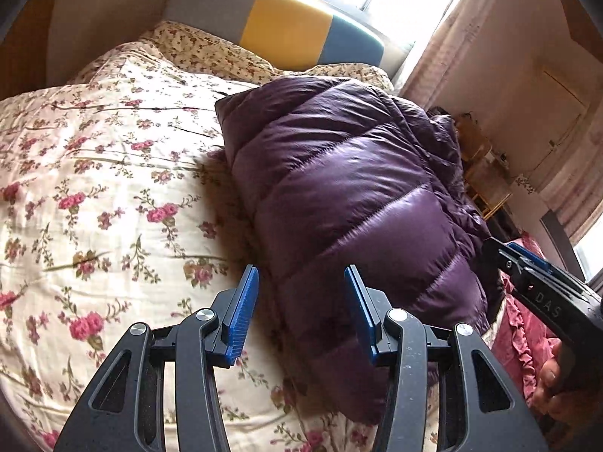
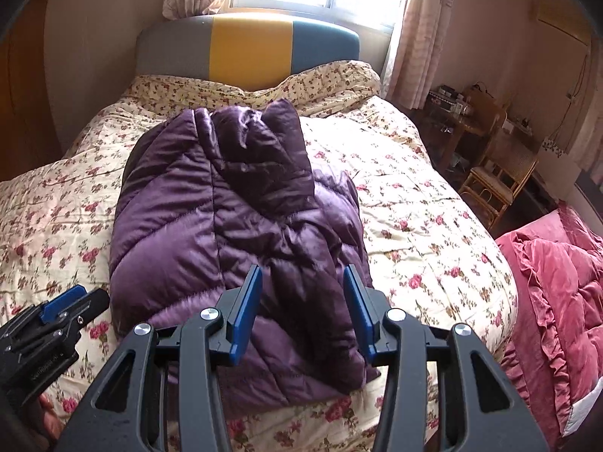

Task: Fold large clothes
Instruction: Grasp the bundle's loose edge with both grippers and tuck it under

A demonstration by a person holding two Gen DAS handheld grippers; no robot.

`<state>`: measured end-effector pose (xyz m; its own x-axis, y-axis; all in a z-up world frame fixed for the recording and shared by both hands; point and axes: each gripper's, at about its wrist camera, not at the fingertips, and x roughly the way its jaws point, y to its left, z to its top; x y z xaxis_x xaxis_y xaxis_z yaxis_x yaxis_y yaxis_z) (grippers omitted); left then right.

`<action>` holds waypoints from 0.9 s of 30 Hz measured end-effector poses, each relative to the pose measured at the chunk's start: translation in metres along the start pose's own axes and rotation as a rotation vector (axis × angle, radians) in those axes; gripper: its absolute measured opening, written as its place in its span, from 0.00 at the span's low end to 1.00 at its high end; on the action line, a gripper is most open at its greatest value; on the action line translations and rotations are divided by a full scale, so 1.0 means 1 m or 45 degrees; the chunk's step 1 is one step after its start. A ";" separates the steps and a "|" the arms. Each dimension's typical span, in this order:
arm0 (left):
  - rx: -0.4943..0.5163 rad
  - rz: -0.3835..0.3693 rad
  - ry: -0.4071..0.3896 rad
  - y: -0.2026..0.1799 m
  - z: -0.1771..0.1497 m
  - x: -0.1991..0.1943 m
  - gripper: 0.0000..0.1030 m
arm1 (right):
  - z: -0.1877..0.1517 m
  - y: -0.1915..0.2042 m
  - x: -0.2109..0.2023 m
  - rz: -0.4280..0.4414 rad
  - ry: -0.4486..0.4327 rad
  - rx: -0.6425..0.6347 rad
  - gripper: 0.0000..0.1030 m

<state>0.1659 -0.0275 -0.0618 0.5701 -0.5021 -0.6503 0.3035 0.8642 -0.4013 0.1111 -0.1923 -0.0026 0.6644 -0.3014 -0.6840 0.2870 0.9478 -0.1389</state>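
Observation:
A purple quilted puffer jacket (image 1: 350, 173) lies folded into a thick bundle on the floral bedspread (image 1: 94, 188). My left gripper (image 1: 301, 278) hovers over the bundle's near left edge, open, with nothing between its blue pads. In the right wrist view the jacket (image 2: 211, 211) stretches toward the headboard. My right gripper (image 2: 303, 275) hangs above its near end, open and holding nothing. Each gripper shows in the other's view: the right gripper (image 1: 507, 250) at the jacket's right side, the left gripper (image 2: 81, 299) at its left. A person's hand (image 1: 550, 380) grips the right handle.
A grey, yellow and blue headboard (image 2: 248, 49) stands under a bright window. A pink ruffled blanket (image 2: 557, 282) lies off the bed's right side. A rattan chair (image 2: 497, 177) and a cluttered small table stand by the right wall. Bedspread (image 2: 414, 207) shows bare on both sides of the jacket.

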 end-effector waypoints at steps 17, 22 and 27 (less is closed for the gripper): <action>0.001 0.007 0.008 -0.001 0.024 0.025 0.46 | -0.010 -0.005 0.067 -0.090 0.199 0.008 0.39; 0.022 -0.008 0.016 -0.010 0.027 0.033 0.46 | -0.025 -0.014 0.081 -0.078 0.259 0.038 0.38; 0.064 -0.021 0.027 -0.024 0.032 0.044 0.46 | -0.041 -0.022 0.092 -0.062 0.273 0.070 0.38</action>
<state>0.2075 -0.0693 -0.0602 0.5484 -0.5165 -0.6576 0.3509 0.8560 -0.3797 0.1378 -0.2370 -0.0921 0.4883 -0.3123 -0.8149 0.3565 0.9237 -0.1405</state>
